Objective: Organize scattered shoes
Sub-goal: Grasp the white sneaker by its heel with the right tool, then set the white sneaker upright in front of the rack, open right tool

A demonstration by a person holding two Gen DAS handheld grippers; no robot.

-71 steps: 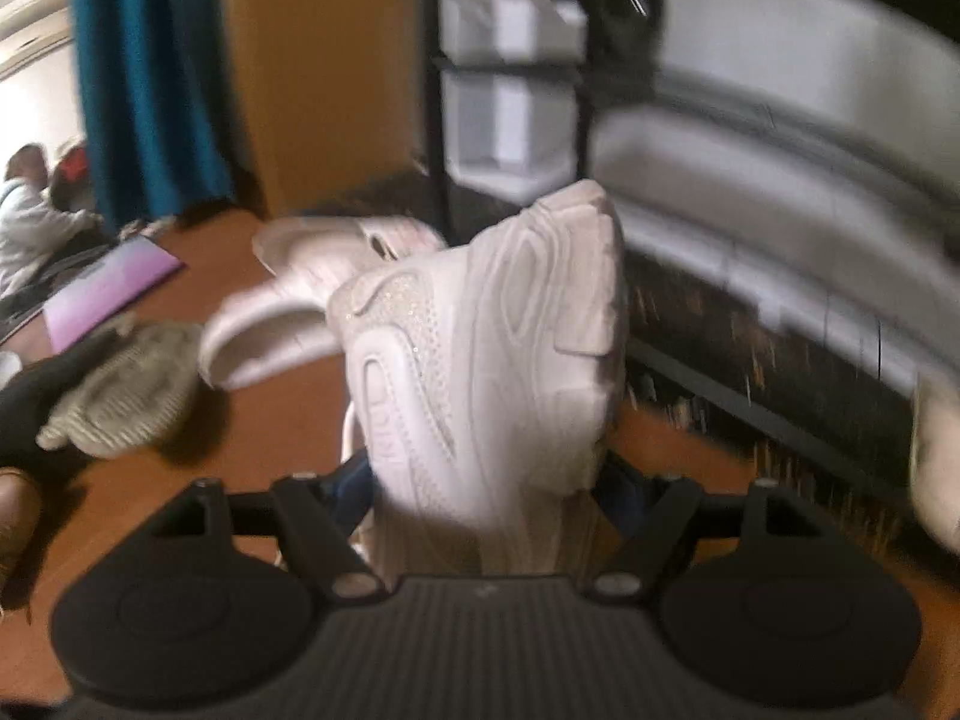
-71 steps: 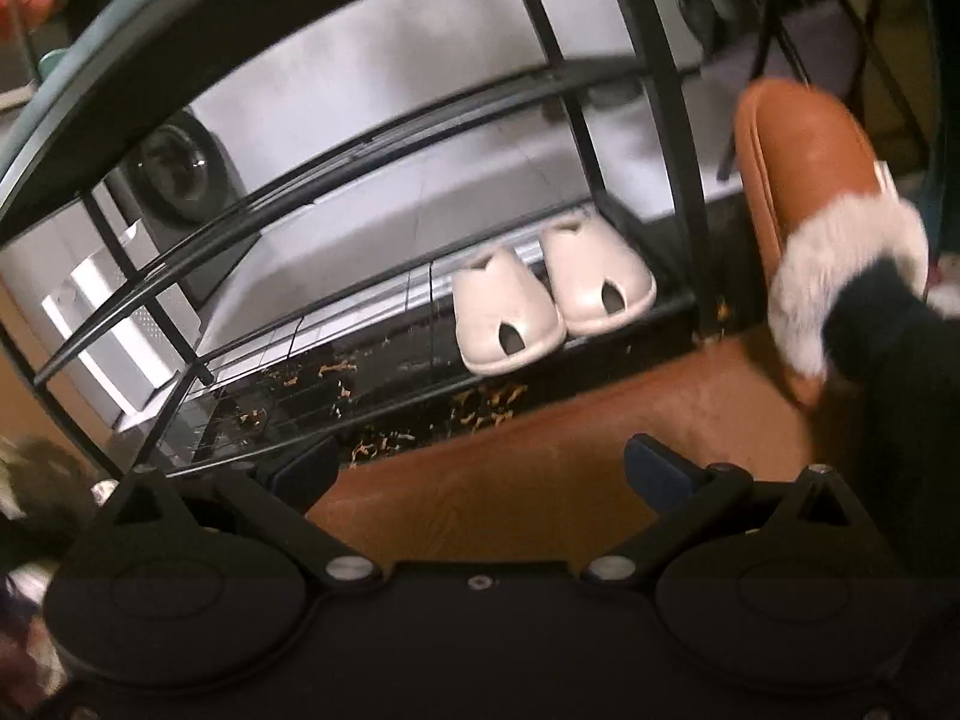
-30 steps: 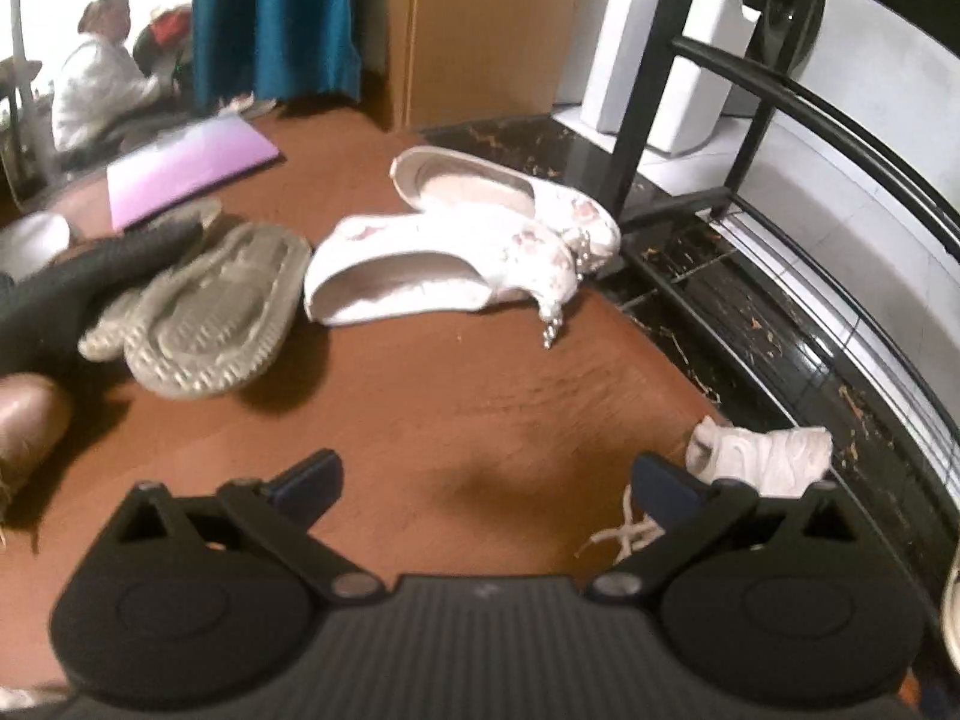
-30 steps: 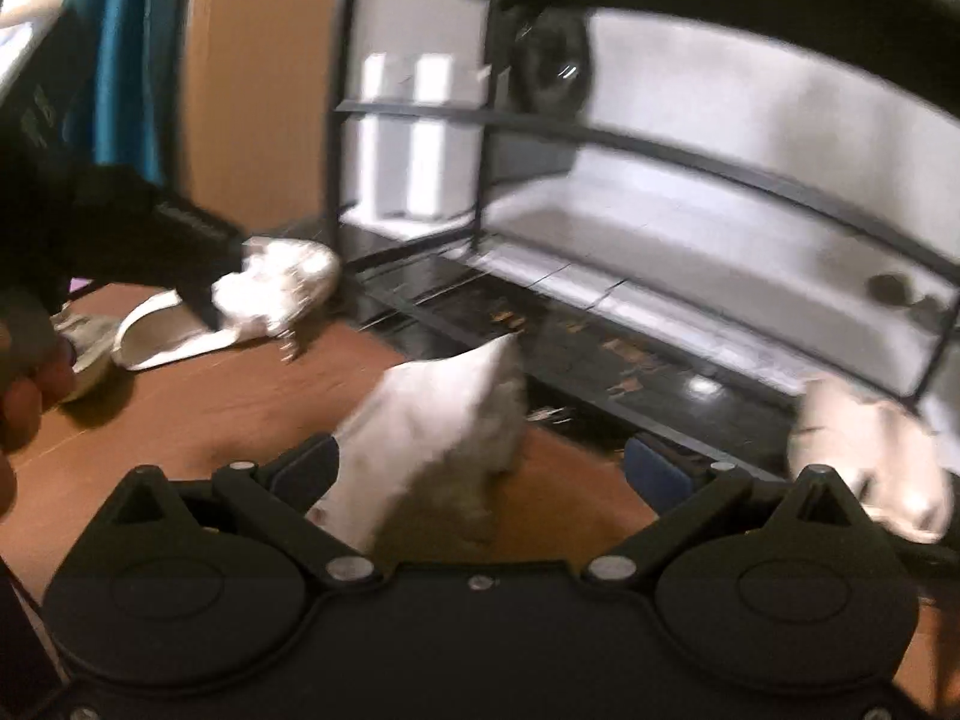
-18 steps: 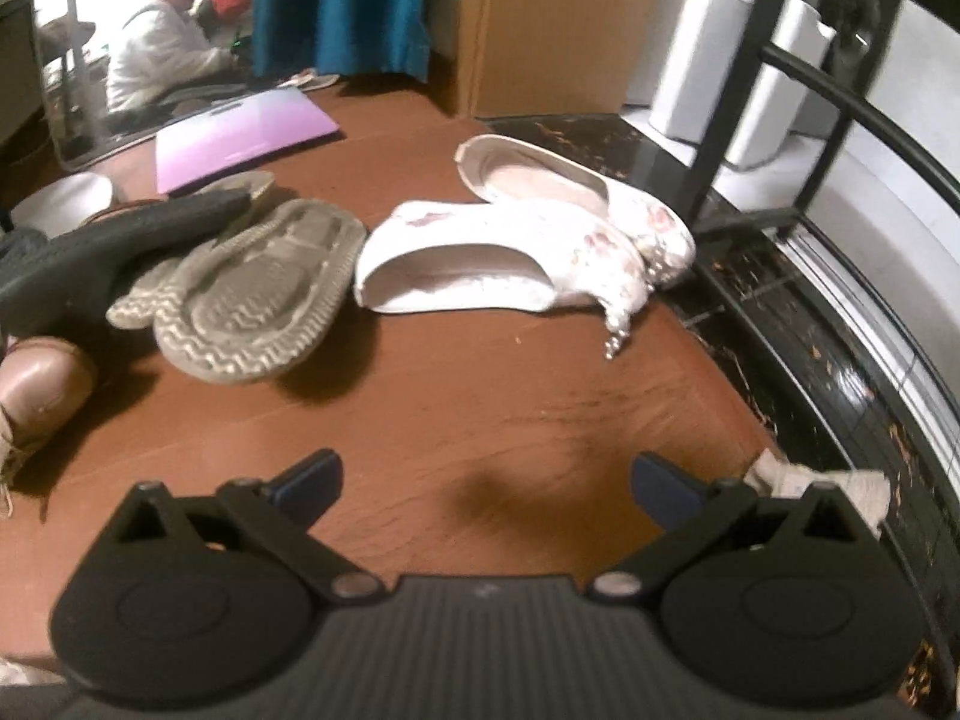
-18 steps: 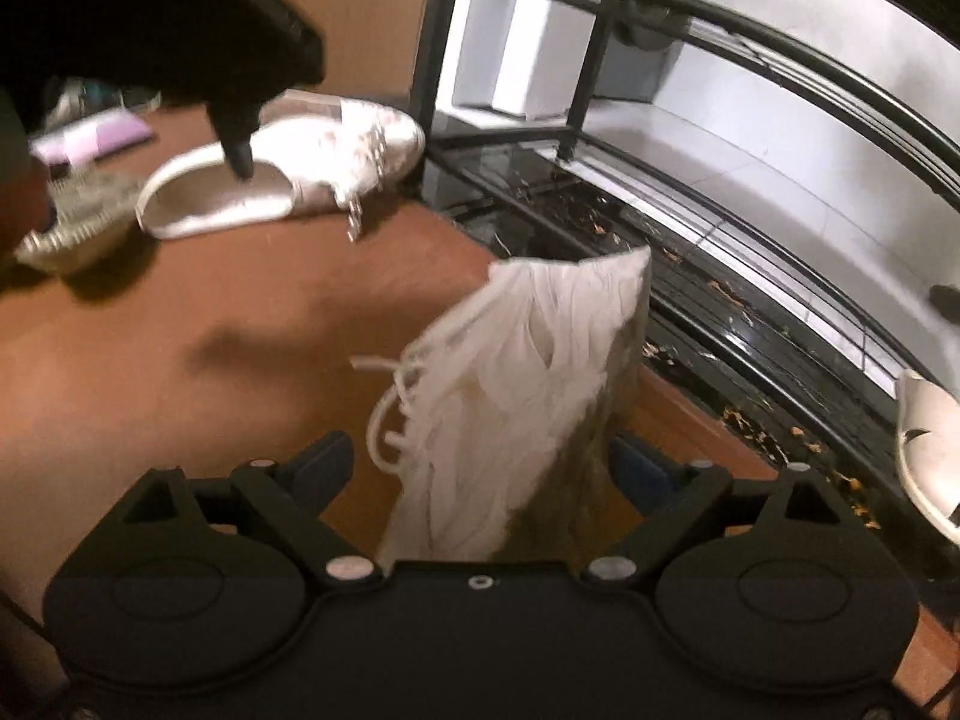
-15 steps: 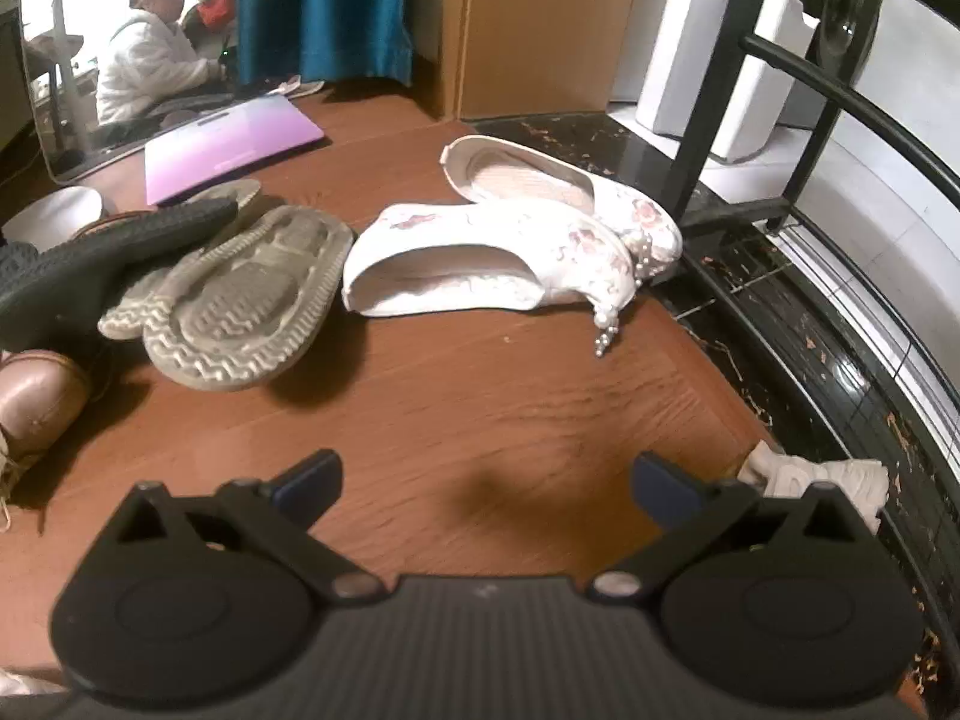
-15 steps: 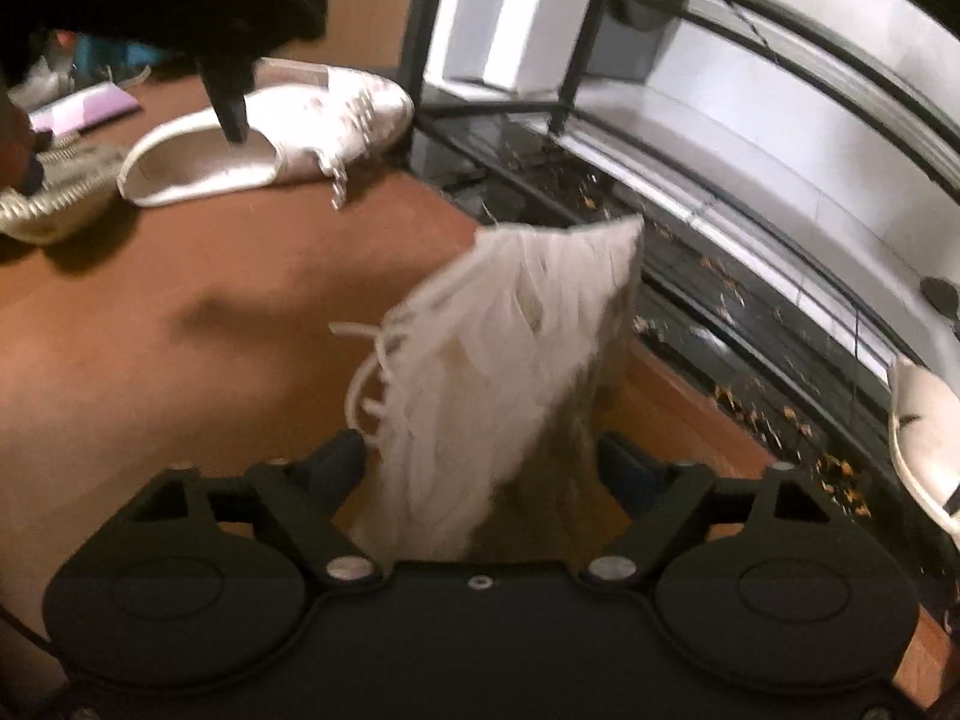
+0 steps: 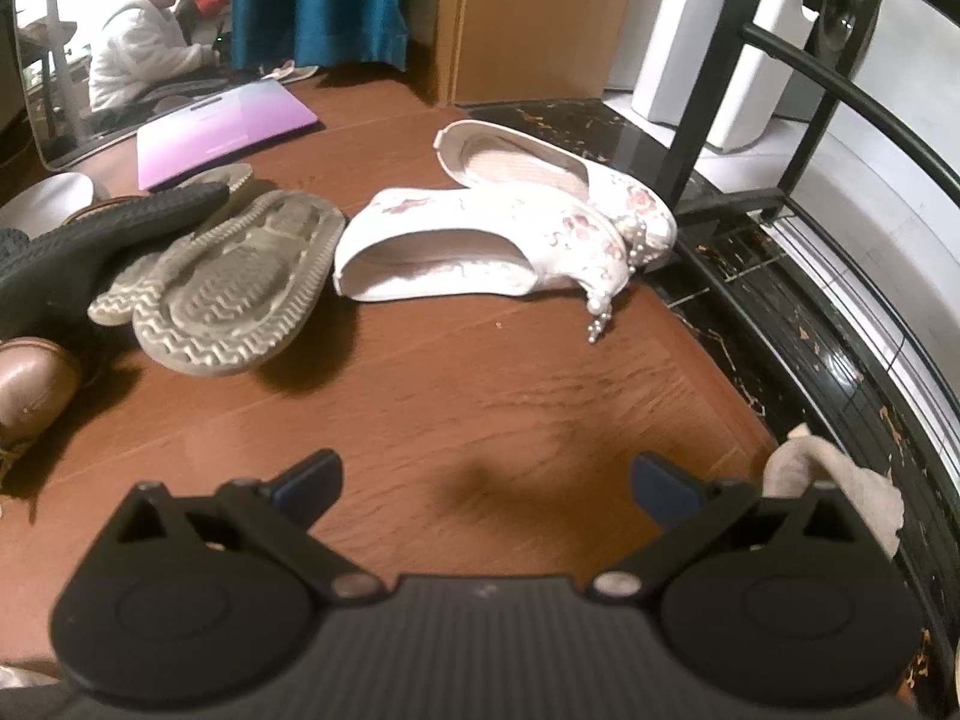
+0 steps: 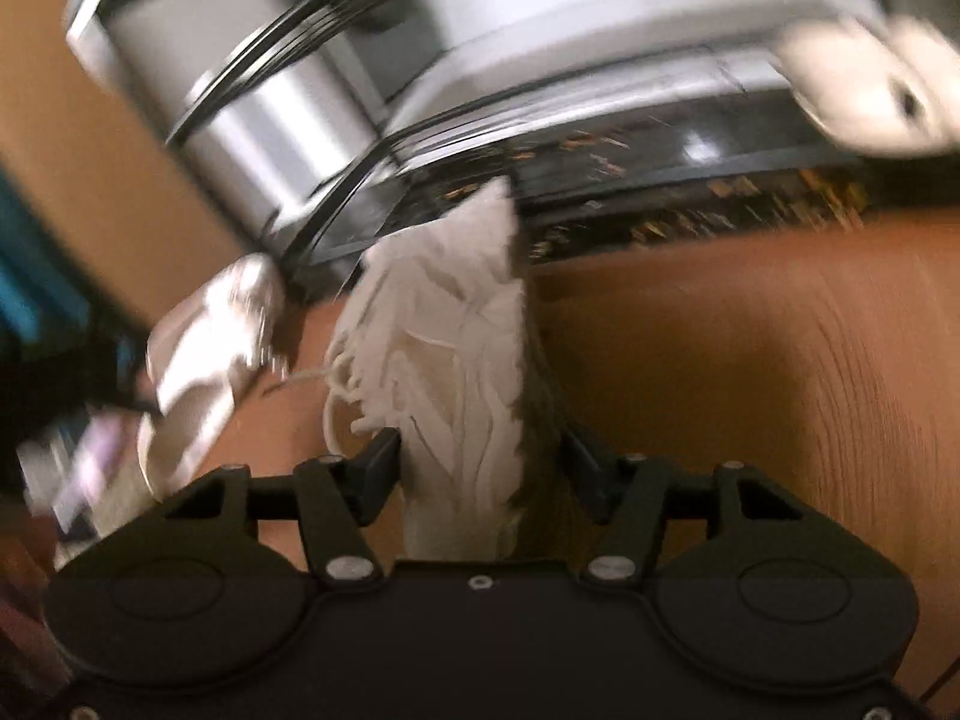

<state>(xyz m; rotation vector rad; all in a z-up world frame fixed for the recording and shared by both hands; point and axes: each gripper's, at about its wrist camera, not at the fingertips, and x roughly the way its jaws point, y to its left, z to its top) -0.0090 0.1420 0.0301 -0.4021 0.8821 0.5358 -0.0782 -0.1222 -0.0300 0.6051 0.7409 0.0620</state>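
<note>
Here, white sneaker (image 10: 456, 360) between just-closing right gripper (image 10: 480, 468) jaws; left gripper (image 9: 486, 483) jaws wide, empty.

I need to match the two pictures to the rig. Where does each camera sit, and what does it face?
Left wrist: on the left gripper, facing the floor with floral flats; its open fingers show.
Right wrist: on the right gripper, facing the shoe rack; its fingers have been closing around a white sneaker.
Shared: flats, sneaker, rack.

white flats (image 9: 480, 246): 2 | upturned soles (image 9: 228, 282): 2 (overlapping) | sneaker (image 10: 456, 372): 1
</note>
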